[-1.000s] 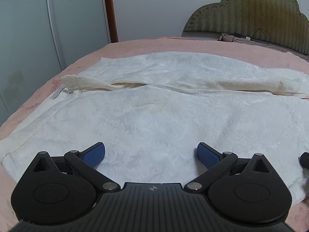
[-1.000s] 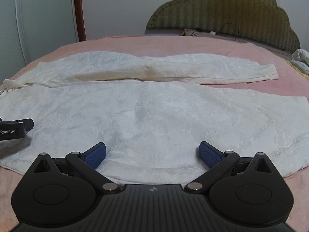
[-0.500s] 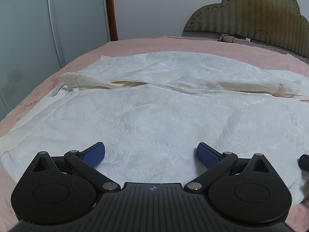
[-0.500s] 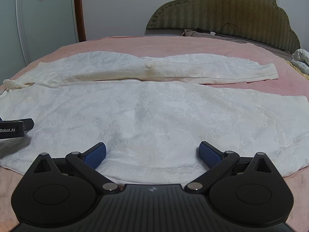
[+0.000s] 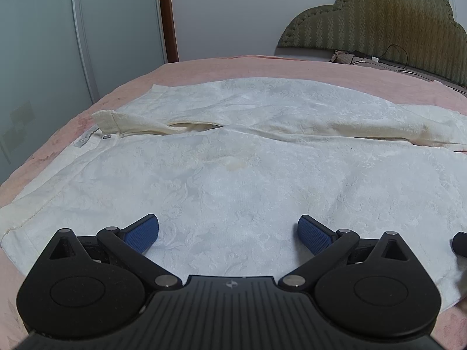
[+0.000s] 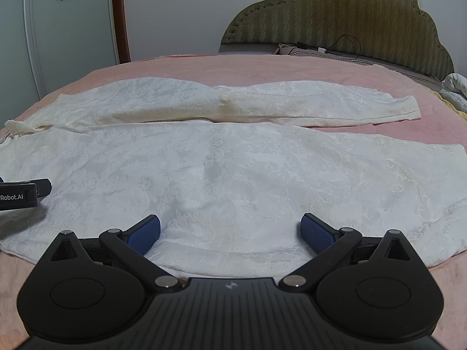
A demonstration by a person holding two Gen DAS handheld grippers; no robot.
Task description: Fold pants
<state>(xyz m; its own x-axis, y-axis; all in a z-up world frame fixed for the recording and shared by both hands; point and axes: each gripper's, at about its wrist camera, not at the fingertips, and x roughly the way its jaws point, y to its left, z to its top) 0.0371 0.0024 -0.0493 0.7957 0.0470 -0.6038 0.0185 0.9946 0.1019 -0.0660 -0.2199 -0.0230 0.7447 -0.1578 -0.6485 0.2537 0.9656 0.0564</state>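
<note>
White patterned pants (image 5: pixel 233 175) lie spread flat on the pink bed, waistband at the left (image 5: pixel 108 122), both legs running to the right. In the right wrist view the near leg (image 6: pixel 233 175) lies in front and the far leg (image 6: pixel 262 105) behind it. My left gripper (image 5: pixel 228 232) is open and empty, low over the near edge of the pants by the waist. My right gripper (image 6: pixel 230 232) is open and empty over the near leg's front edge. The left gripper's side shows at the left of the right wrist view (image 6: pixel 20 194).
The pink bedspread (image 6: pixel 262 67) surrounds the pants. A padded olive headboard (image 6: pixel 350 14) stands at the far right with a cable and cloth below it. Glass wardrobe doors (image 5: pixel 58 43) stand at the left. Folded bedding (image 6: pixel 455 87) lies at the right edge.
The left gripper has crept slightly forward over the pants. The right gripper has hardly moved. Both stay open.
</note>
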